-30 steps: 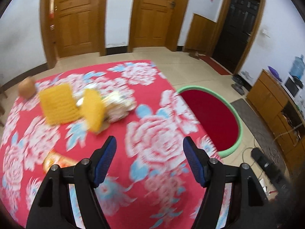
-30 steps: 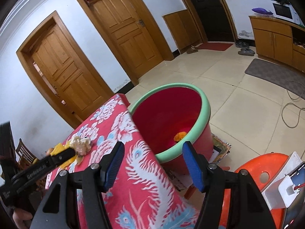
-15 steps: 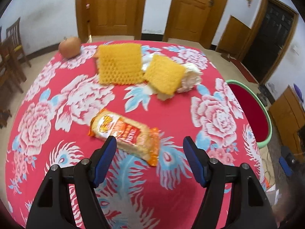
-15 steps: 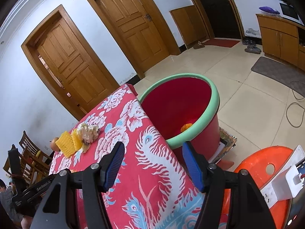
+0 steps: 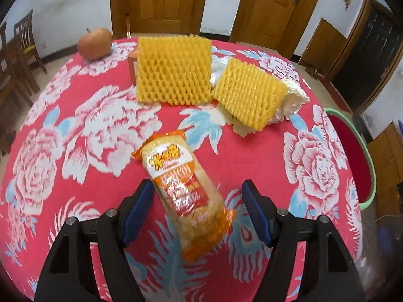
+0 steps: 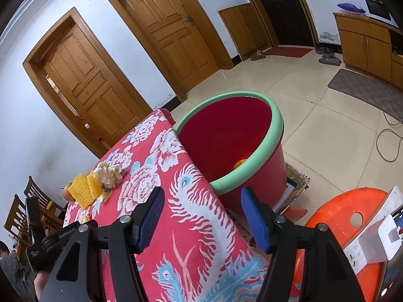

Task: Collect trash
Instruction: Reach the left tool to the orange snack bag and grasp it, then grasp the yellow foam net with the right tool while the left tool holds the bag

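Left claw: my left claw (image 5: 197, 206) is spread wide, fingers on either side of the snack packet, nothing gripped yet.
Right claw: my right claw (image 6: 202, 217) is spread wide and empty, over the table edge beside the tub.
Snack packet: the orange snack packet (image 5: 183, 188) lies flat on the cloth, running from 11 o'clock to 5 o'clock between my left fingers, closer to the left one.
Other trash: two yellow foam nets (image 5: 173, 70) at 12 o'clock, with crumpled white paper (image 5: 292, 98) tucked behind the one at 1 o'clock.
Tub: the red tub with a green rim (image 6: 274, 136) stands on the floor against the table, at 3 o'clock from my left claw; something orange lies inside.
Risk, grip: the packet is slick and puffy; I judge a squeeze near its end could make it squirt out.
Risk, cloth: closing too low could pinch the tablecloth and drag it.
Risk, carry: a loose hold could drop it short of the tub.
Surface: a table under a red flowered tablecloth (image 5: 75, 130); an apple (image 5: 94, 42) at 11 o'clock.
Room: wooden doors, white walls, pale tiled floor, chairs at 9 o'clock, an orange stool (image 6: 335, 209).
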